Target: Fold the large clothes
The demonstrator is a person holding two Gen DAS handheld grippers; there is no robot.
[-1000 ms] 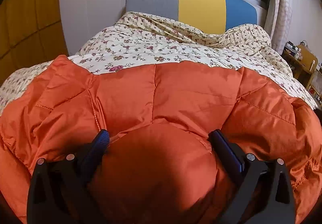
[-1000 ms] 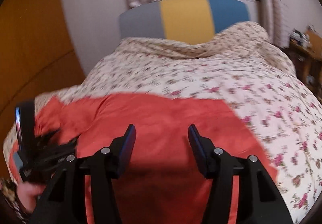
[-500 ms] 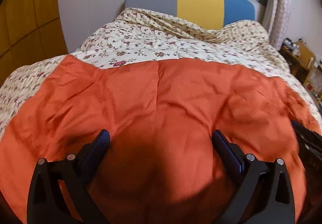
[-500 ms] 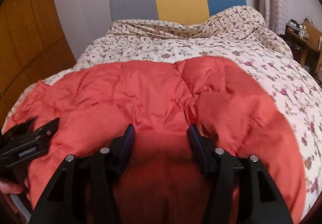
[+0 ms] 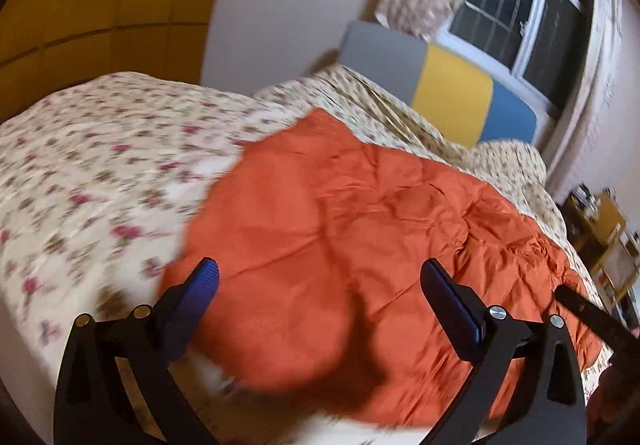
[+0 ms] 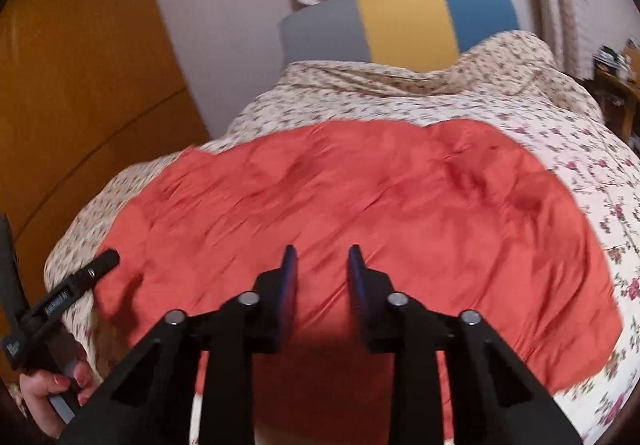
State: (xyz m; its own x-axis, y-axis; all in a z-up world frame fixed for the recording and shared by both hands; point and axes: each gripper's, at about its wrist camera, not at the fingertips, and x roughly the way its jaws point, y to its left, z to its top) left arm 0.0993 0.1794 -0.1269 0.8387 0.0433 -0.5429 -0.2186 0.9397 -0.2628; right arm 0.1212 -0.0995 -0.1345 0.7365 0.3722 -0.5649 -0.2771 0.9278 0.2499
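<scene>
While the orange puffy jacket [image 6: 360, 213] lies spread over the floral quilt [image 6: 580, 149] below the striped headboard [image 6: 400, 25], the right gripper [image 6: 322, 265] has just been closing, jaws narrow with a gap, pinching nothing. The left gripper [image 5: 320, 277] gapes wide above the jacket's near-left edge. That slick, puffy fabric could slip a shallow pinch, springing any fold open.
</scene>
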